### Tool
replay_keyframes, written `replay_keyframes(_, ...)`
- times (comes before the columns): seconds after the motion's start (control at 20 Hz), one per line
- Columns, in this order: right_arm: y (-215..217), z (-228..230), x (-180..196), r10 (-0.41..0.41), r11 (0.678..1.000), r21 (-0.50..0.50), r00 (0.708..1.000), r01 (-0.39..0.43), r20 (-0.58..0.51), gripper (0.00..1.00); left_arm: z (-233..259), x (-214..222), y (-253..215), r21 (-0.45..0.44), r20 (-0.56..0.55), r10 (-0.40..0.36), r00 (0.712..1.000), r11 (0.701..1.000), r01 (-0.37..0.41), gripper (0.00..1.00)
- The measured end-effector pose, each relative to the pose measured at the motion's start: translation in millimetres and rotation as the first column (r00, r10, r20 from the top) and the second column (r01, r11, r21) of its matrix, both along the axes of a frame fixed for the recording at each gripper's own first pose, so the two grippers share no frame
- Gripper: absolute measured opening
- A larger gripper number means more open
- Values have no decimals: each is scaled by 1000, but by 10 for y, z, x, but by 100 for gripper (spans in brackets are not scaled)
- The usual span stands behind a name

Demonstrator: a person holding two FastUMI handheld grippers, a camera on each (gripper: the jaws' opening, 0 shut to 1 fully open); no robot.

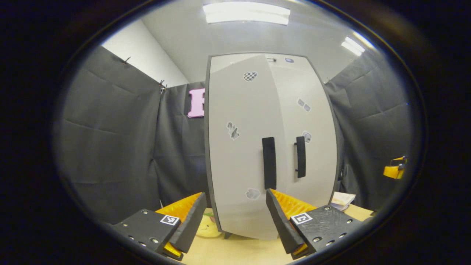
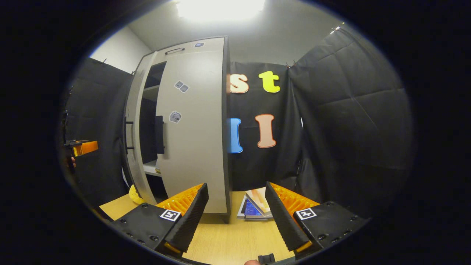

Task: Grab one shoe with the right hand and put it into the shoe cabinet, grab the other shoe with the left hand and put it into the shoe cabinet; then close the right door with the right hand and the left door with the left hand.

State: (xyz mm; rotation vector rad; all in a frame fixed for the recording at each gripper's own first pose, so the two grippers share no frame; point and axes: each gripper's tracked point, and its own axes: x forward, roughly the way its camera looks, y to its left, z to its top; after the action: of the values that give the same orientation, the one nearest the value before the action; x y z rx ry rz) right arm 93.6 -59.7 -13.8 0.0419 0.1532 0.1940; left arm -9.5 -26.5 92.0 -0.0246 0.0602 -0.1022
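The pale grey shoe cabinet (image 1: pixel 254 110) stands on the wooden table, straight ahead in the left gripper view. Its left door (image 1: pixel 239 147) is ajar, swung a little toward me, with its black handle (image 1: pixel 269 162) just above my left gripper (image 1: pixel 235 221), which is open and holds nothing. The right door (image 1: pixel 312 121) lies flat against the cabinet, its handle (image 1: pixel 300 156) beside the other. In the right gripper view the left door (image 2: pixel 133 147) stands off from the right door (image 2: pixel 195 129), leaving a dark gap with a shelf (image 2: pixel 151 167). My right gripper (image 2: pixel 235 217) is open and holds nothing, low before the cabinet's right corner.
A yellow soft toy (image 1: pixel 208 225) lies on the table (image 1: pixel 235 250) by the cabinet's left foot. Booklets (image 2: pixel 254 206) lie to the right of the cabinet. Black cloth walls close in on both sides. The other gripper (image 2: pixel 84 147) shows far off at the left edge.
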Motion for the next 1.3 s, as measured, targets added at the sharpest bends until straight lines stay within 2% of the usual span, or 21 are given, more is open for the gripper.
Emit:
replay_keyframes(0.2,288,25,-157,43,999,5,999,-43,14,98,-33,-308,78,43,20,2,1000,999,-3,93)
replay_keyframes(0.5,540,122,-285,35,999,16,997,-36,66,98,-180,-574,197,57,39,-8,999,998,6,94)
replay_keyframes(0.9,660,242,-321,7,1000,2,995,-7,104,98,-199,-607,358,57,67,7,998,998,-11,94)
replay_keyframes(1.3,740,302,-318,1,1000,-2,993,-1,117,98,-276,-599,410,44,43,-6,999,999,4,94)
